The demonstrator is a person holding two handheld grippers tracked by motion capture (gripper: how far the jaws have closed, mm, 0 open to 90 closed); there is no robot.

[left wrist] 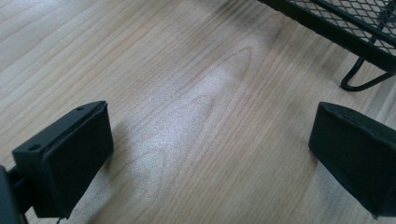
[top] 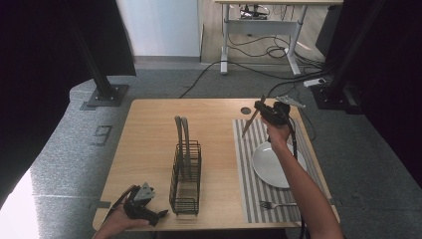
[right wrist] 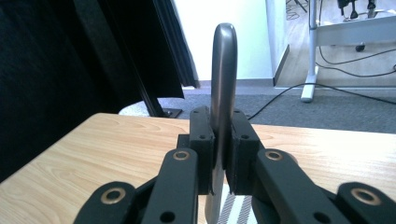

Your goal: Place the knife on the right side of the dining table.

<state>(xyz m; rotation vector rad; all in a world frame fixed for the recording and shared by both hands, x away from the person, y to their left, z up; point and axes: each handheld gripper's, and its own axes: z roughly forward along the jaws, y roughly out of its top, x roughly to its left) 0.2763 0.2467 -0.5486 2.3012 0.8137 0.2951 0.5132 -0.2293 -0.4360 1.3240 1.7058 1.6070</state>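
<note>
A recording room in a lab or office is indicated rather than a home. The wooden worktop (top: 149,144) is flanked by black metal posts (top: 89,55) bolted to floor plates (top: 106,95) on grey carpet (top: 59,154), and dark curtains (top: 35,59) are hung at both sides. Behind it, a height-adjustable desk (top: 259,35) with white legs is seen, under which loose cables (top: 263,50) and a power strip (top: 315,82) are spread across the floor. A dining scene is merely staged on the worktop: a striped placemat (top: 249,164), a white plate (top: 276,167), a fork (top: 276,204) and a black wire caddy (top: 186,177).
</note>
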